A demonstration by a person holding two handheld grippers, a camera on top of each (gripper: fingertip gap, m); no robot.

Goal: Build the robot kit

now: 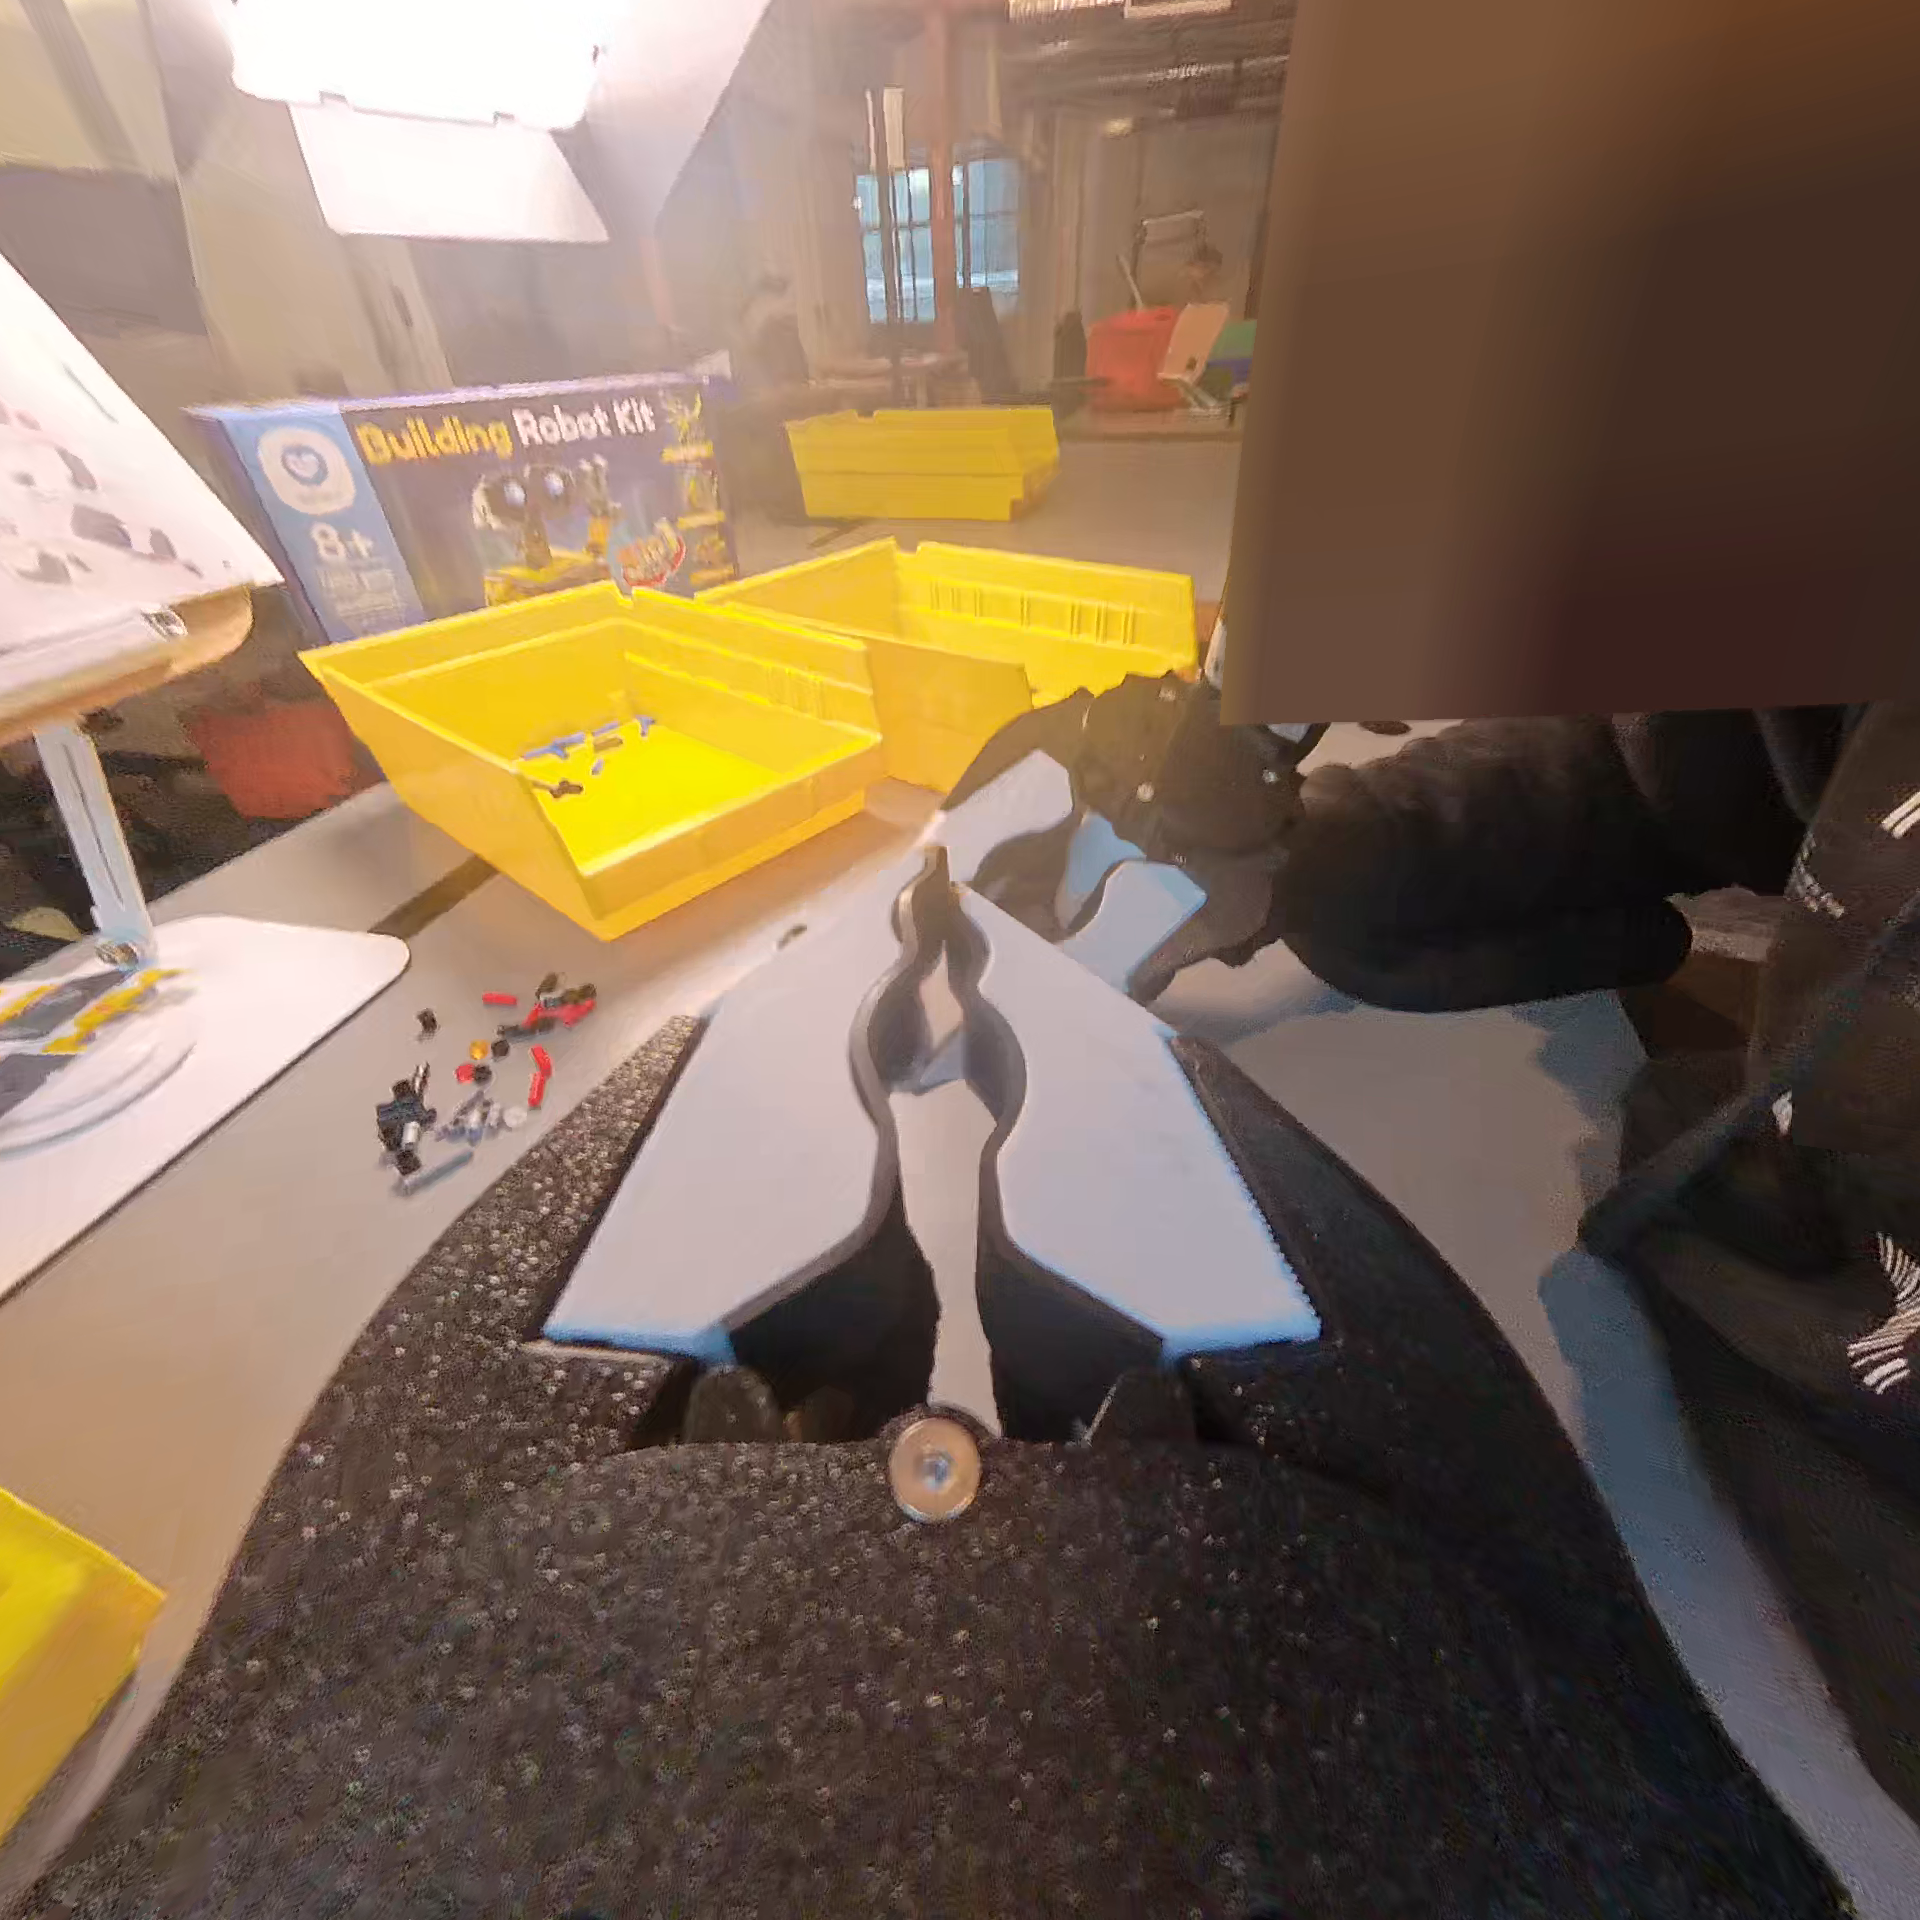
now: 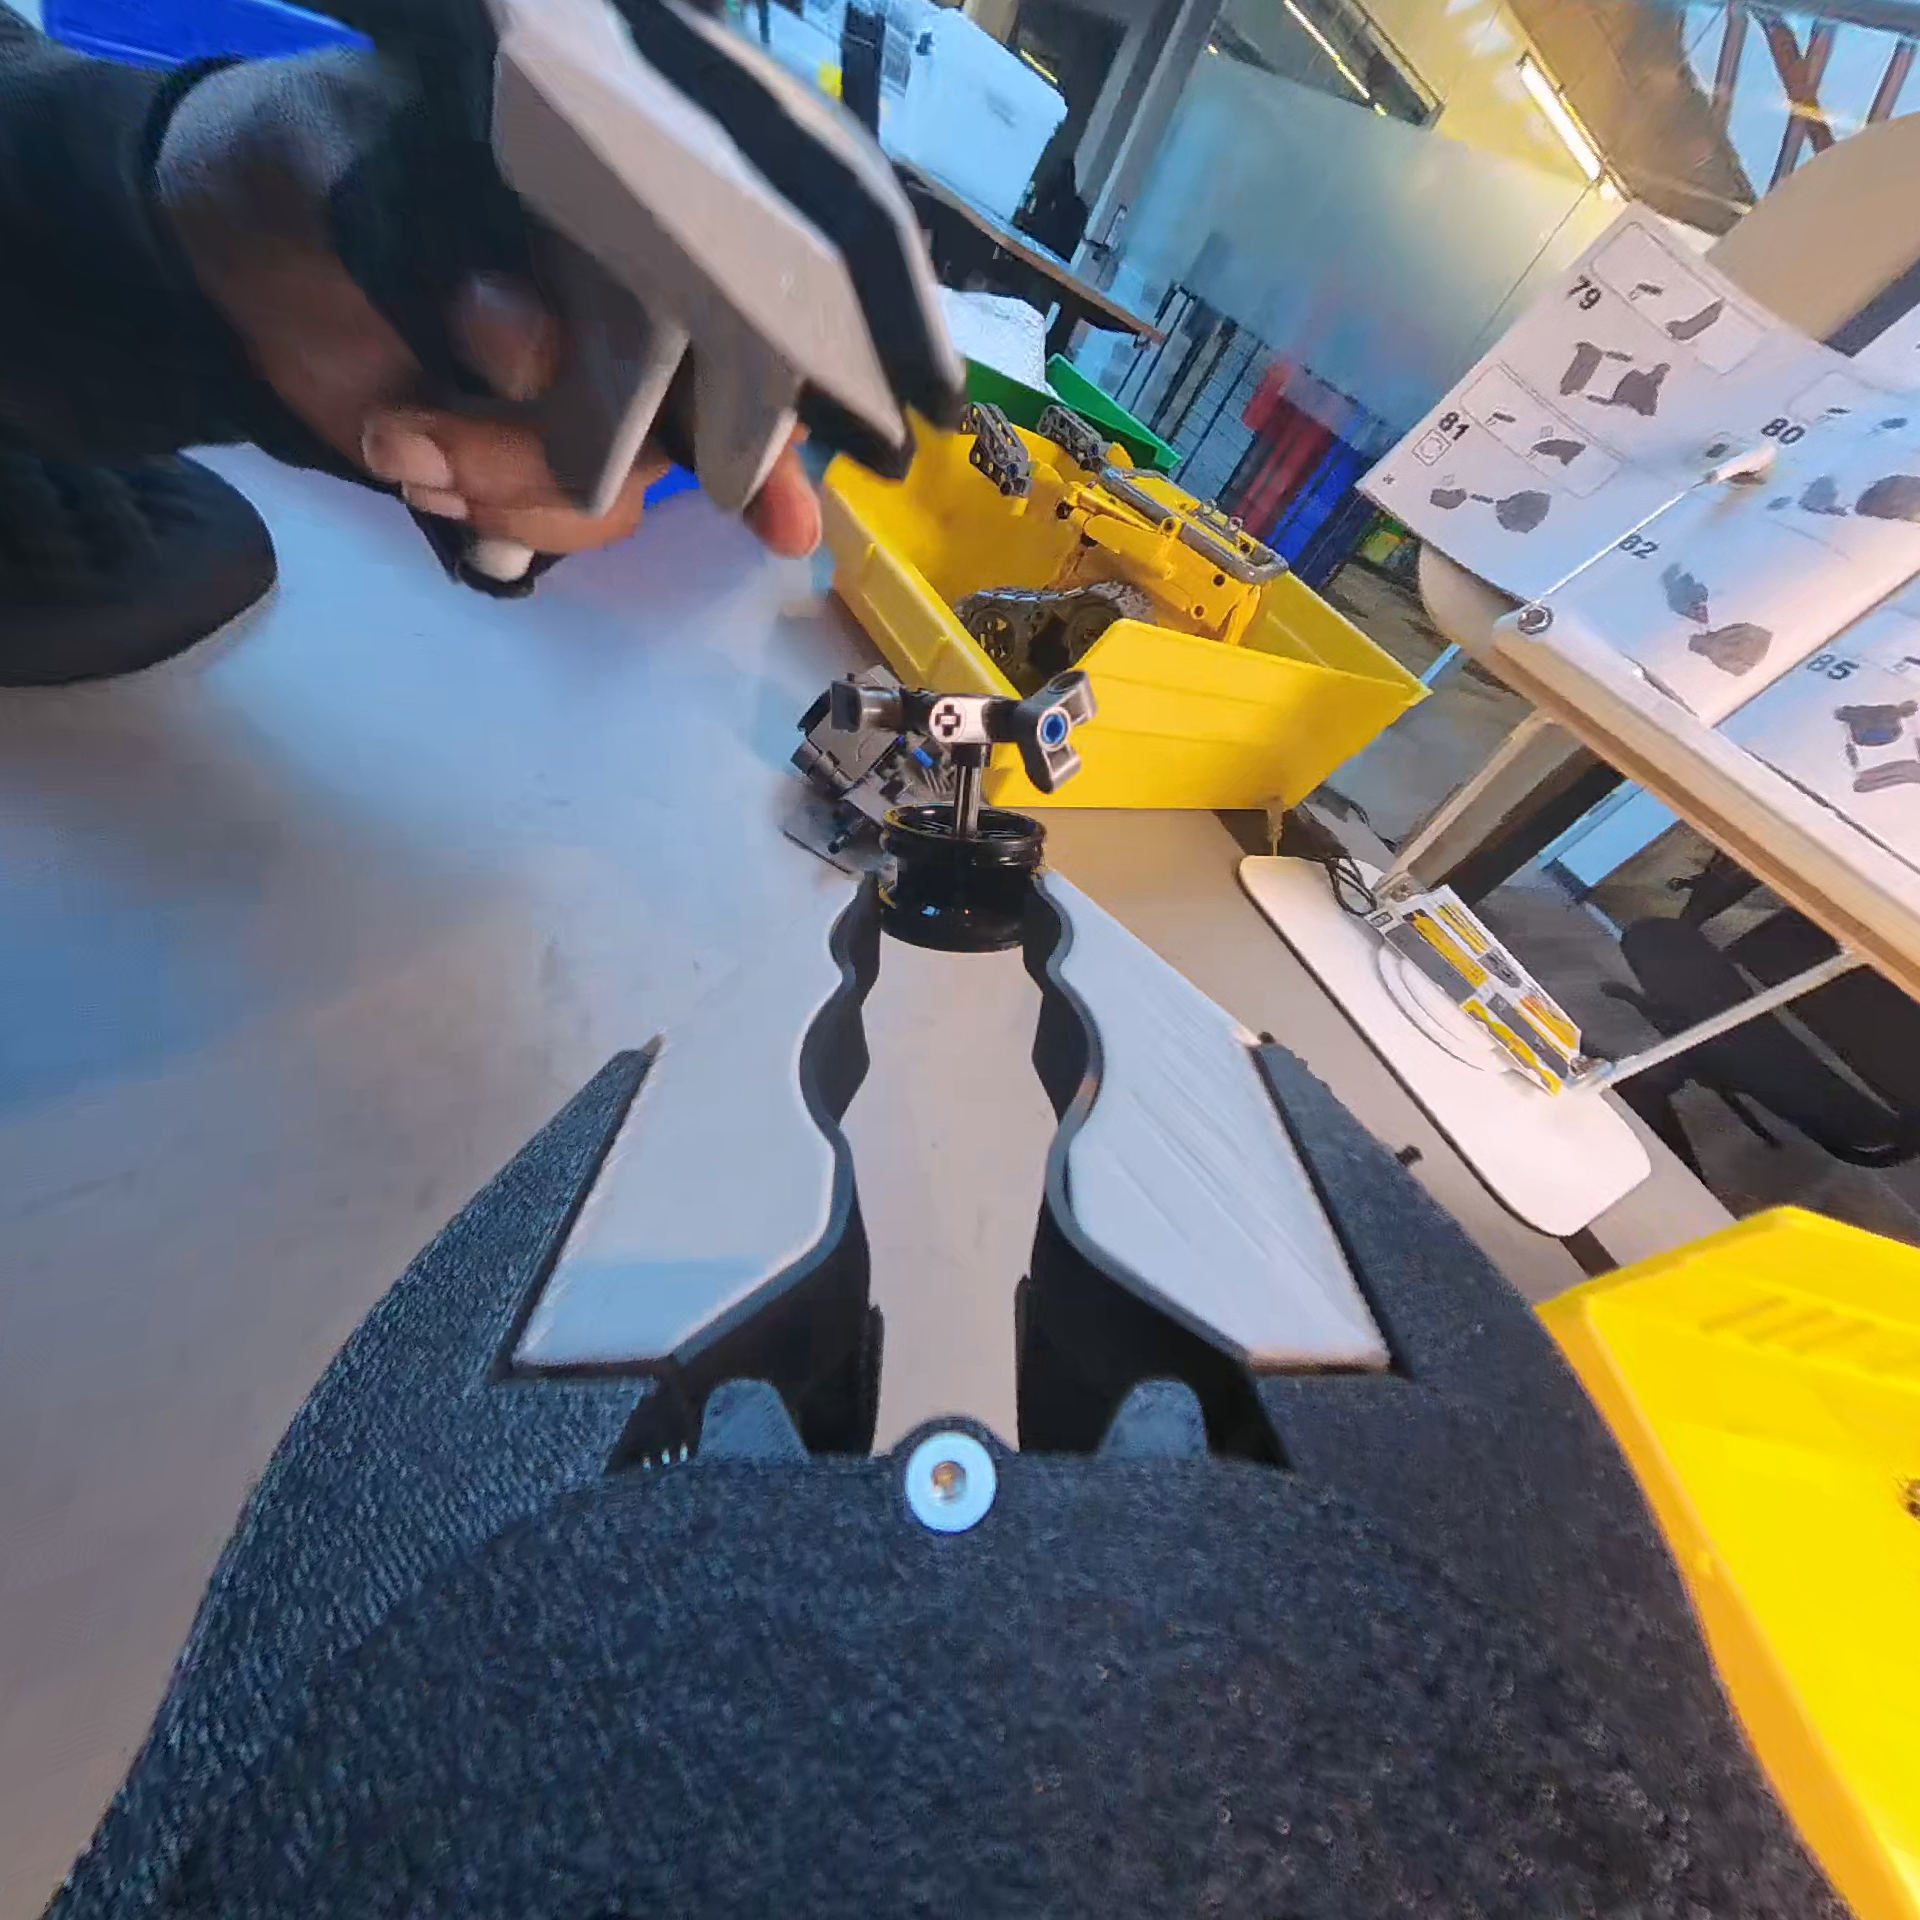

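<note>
Wavy-edged grey fingers [image 2: 707,1164] in speckled black housings [image 1: 935,1662], one silver screw [image 2: 949,1481] each; black sleeve [image 1: 1507,852].

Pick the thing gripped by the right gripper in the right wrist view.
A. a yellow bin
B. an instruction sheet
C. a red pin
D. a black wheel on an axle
D: the right gripper has its fingertips closed on the black wheel, whose axle rises to a grey brick piece.

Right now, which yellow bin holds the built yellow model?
In the right wrist view, the bin just beyond the black wheel in the right gripper; the near-corner bin shows no model.
</note>
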